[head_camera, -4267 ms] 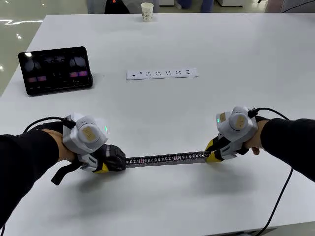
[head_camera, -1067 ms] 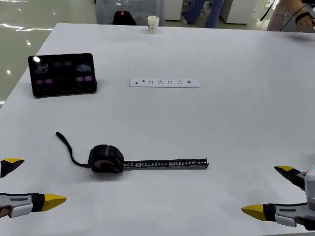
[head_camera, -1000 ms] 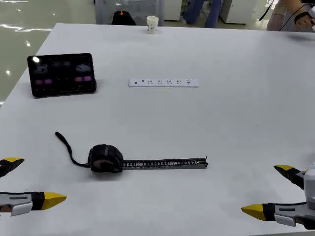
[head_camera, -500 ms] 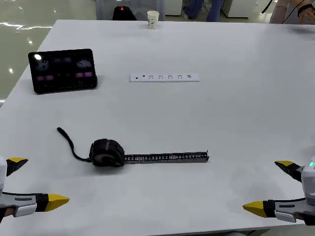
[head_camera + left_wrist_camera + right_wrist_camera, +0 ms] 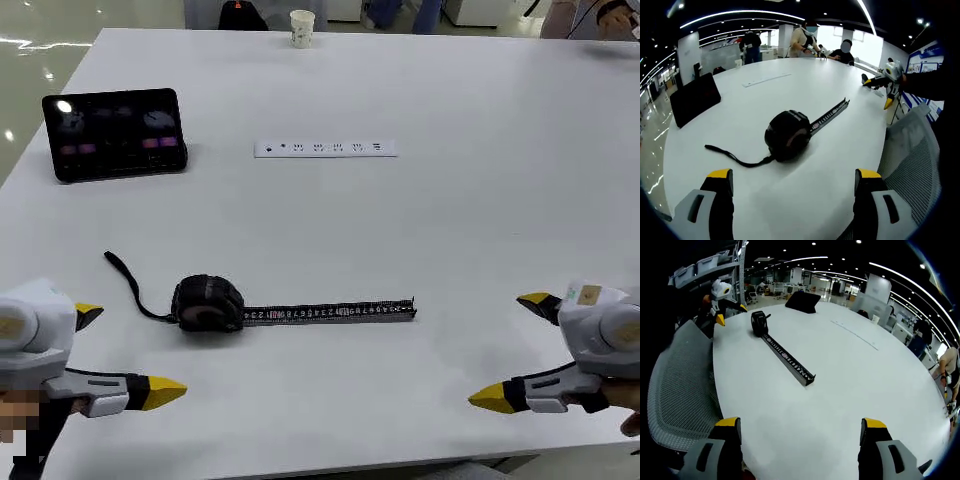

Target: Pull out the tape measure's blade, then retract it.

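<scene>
The blade (image 5: 330,313) lies pulled out from the tape measure (image 5: 207,303) (retracting is still left, I judge). The left gripper (image 5: 131,352) and right gripper (image 5: 505,350), both spread, flank it, touching nothing.

Head view looks down; L/R gripper views face inward (sharing tape measure (image 5: 207,303)).

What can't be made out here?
Blade numbers: too small to read, head view.
Case lock: too dark to tell, head and left gripper views.
Tablet screen: icons blurred, head view.
Cup contents: hidden by its wall, head view.
</scene>
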The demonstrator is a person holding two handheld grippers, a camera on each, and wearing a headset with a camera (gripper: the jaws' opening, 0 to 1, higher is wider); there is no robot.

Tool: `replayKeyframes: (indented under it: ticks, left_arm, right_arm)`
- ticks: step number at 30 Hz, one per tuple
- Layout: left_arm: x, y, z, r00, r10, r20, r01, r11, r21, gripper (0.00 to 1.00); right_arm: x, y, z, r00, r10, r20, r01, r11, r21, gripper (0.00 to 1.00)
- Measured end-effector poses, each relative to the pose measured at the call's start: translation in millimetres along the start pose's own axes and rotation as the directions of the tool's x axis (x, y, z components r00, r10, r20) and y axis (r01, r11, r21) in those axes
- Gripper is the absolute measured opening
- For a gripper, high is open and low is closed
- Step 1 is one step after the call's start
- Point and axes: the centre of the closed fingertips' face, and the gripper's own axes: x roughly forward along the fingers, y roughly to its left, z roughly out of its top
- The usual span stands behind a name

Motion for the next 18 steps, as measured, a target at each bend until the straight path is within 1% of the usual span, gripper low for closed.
replayKeyframes:
  ticks: [1, 3, 5, 6, 8, 10, 12, 15, 18]
  left_arm:
    - [4.0, -2.1, 3.0, 1.0, -0.002, 0.0, 0.002, 1.0, 0.0, 0.99]
    - [9.3, -4.2, 4.9, 0.9999, 0.002, -0.013, -0.002, 1.0, 0.003, 0.97]
    - [14.5, -7.1, 9.3, 0.9999, 0.005, -0.01, -0.005, 1.0, 0.001, 0.95]
    - [17.9, -8.4, 12.0, 1.0, 0.006, -0.006, -0.007, 1.0, -0.011, 0.95]
    - [23.0, -8.8, 13.3, 0.9998, 0.017, -0.008, -0.017, 0.999, -0.028, 0.94]
    - [28.5, -11.2, 13.7, 0.9996, 0.025, -0.014, -0.026, 0.999, -0.032, 0.94]
    - [32.2, -14.0, 14.4, 0.9994, 0.028, -0.018, -0.029, 0.999, -0.041, 0.94]
    - [37.2, -17.2, 18.8, 0.9996, 0.029, -0.003, -0.029, 0.997, -0.073, 0.95]
    - [43.0, -15.7, 21.8, 0.9992, 0.04, 0.007, -0.039, 0.995, -0.093, 0.95]
  right_arm:
    - [3.3, -2.6, 2.0, 0.9999, 0.005, -0.011, -0.005, 1.0, -0.023, 0.99]
    - [8.4, -5.8, 2.8, 0.9992, 0.02, -0.035, -0.021, 0.999, -0.041, 0.99]
    - [15.0, -9.5, 5.4, 0.9978, 0.038, -0.054, -0.041, 0.997, -0.065, 0.99]
    - [18.3, -10.8, 5.2, 0.9957, 0.051, -0.077, -0.057, 0.995, -0.079, 0.99]
    - [22.7, -13.2, 10.0, 0.9942, 0.06, -0.089, -0.069, 0.992, -0.106, 0.99]
    - [28.2, -14.9, 15.7, 0.9915, 0.078, -0.104, -0.091, 0.988, -0.126, 0.99]
    - [34.1, -19.0, 19.6, 0.9891, 0.086, -0.12, -0.103, 0.983, -0.15, 0.99]
    - [42.1, -26.8, 23.3, 0.9856, 0.095, -0.14, -0.119, 0.976, -0.181, 0.98]
    - [47.3, -30.2, 29.9, 0.9825, 0.101, -0.156, -0.133, 0.969, -0.209, 0.93]
